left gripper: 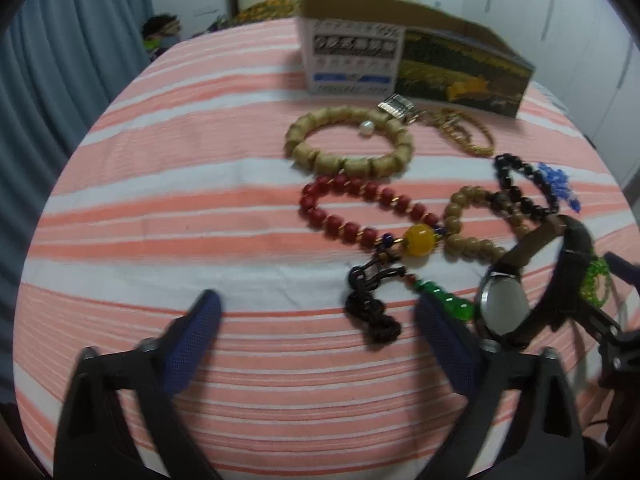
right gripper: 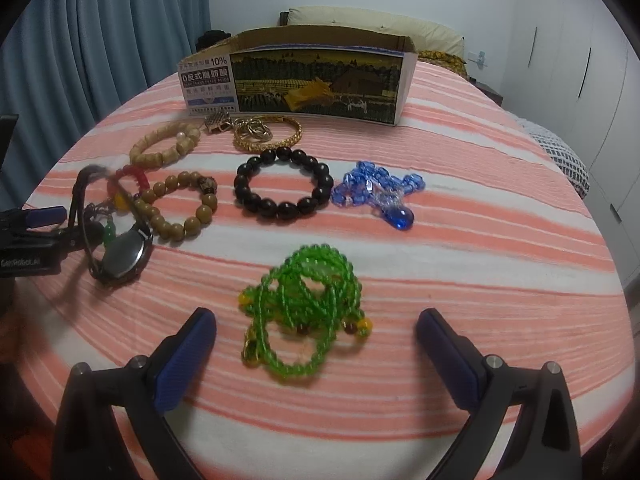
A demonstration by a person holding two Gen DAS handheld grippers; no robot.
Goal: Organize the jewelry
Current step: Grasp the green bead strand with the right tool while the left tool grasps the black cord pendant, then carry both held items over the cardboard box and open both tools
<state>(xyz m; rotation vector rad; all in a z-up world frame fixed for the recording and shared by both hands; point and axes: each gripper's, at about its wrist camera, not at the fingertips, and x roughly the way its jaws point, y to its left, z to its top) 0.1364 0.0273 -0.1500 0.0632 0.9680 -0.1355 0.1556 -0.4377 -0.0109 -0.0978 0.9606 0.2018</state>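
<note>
Two grippers: your left gripper [left gripper: 316, 308] and right gripper [right gripper: 316, 322] both stand spread, pinching nothing.
Necklace: glossy green necklace [right gripper: 304, 312], tangled loops, amber beads, lies between your right fingertips.
Watch: dark-strapped watch [left gripper: 516, 296] sits just beside your left gripper's right finger.

7 bead strands [right gripper: 283, 185], 1 watch [right gripper: 120, 258], 1 box [right gripper: 316, 78], approx 2 gold pcs [right gripper: 267, 133].

- I see bare striped cloth [left gripper: 180, 208] left of the red bead string [left gripper: 352, 216].
- The cardboard box [right gripper: 316, 80] walls off the far side.
- A green bead tangle [right gripper: 304, 320] lies between my right gripper's [right gripper: 316, 336] jaws.
</note>
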